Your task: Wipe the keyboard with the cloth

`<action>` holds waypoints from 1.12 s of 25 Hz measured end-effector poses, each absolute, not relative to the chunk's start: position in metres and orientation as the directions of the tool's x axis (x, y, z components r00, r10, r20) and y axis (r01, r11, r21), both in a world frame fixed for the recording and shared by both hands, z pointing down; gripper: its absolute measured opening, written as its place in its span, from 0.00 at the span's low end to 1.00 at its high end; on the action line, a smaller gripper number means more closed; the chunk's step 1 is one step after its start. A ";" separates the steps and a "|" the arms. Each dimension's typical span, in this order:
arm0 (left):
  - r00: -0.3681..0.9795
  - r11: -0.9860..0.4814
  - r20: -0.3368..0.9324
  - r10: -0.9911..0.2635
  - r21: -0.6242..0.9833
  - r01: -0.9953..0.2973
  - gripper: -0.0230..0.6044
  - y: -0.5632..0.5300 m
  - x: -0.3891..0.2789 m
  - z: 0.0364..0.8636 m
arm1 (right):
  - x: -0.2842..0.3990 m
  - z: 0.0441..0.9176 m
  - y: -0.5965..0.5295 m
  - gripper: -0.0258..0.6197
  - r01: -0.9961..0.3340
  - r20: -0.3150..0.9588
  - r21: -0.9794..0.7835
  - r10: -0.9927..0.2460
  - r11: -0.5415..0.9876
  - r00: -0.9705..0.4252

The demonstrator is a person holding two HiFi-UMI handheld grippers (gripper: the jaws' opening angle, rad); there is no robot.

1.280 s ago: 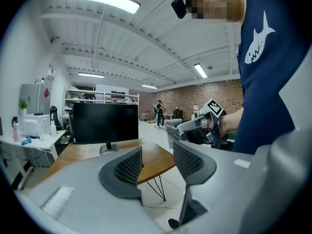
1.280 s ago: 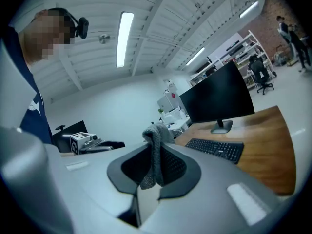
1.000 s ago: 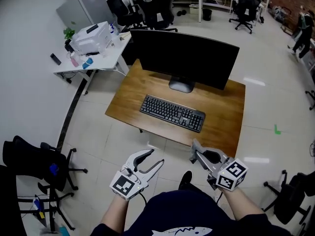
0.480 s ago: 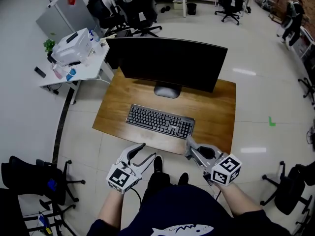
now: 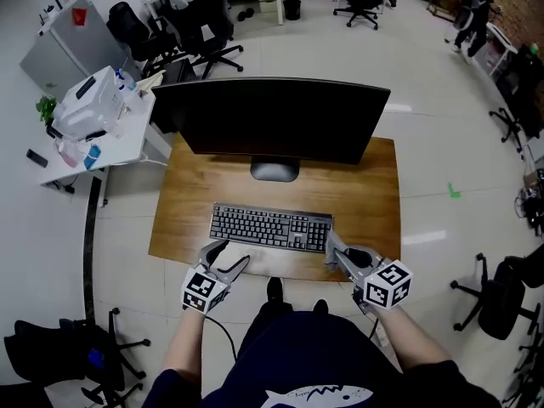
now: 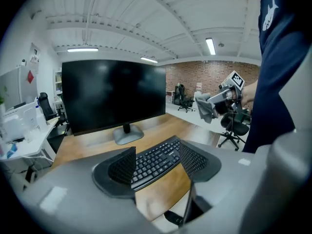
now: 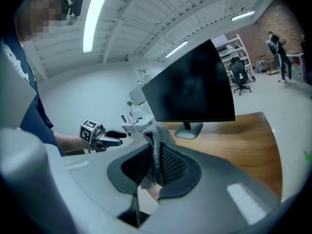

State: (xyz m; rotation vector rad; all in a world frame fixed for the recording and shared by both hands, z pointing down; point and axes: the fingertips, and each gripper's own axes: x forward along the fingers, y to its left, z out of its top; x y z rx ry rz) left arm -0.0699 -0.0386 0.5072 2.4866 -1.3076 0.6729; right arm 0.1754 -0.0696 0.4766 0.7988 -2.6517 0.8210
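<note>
Brought left gripper [image 5: 231, 255] up-frame, just beside the lower-left corner of the keyboard [image 5: 270, 227], spread its jaws wider with nothing between, carried right gripper [image 5: 332, 244] with its cloth [image 7: 155, 147] up beside the right end.

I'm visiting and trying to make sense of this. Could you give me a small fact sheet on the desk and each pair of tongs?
desk: wooden
monitor: dark screen, at the back
keyboard: black, in front of the monitor
cloth: grey, pinched in the right tongs
right tongs: shut on the cloth, by the keyboard's right end
left tongs: open, jaws just been opening, nothing between them, by the keyboard's left front corner
wiping: not yet begun
</note>
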 end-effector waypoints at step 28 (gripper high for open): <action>0.391 -0.703 0.860 -0.329 0.053 -0.709 0.60 -0.086 -0.206 0.729 | 0.183 0.706 -0.122 0.10 -0.780 0.904 -0.012 -0.326 0.625 -0.276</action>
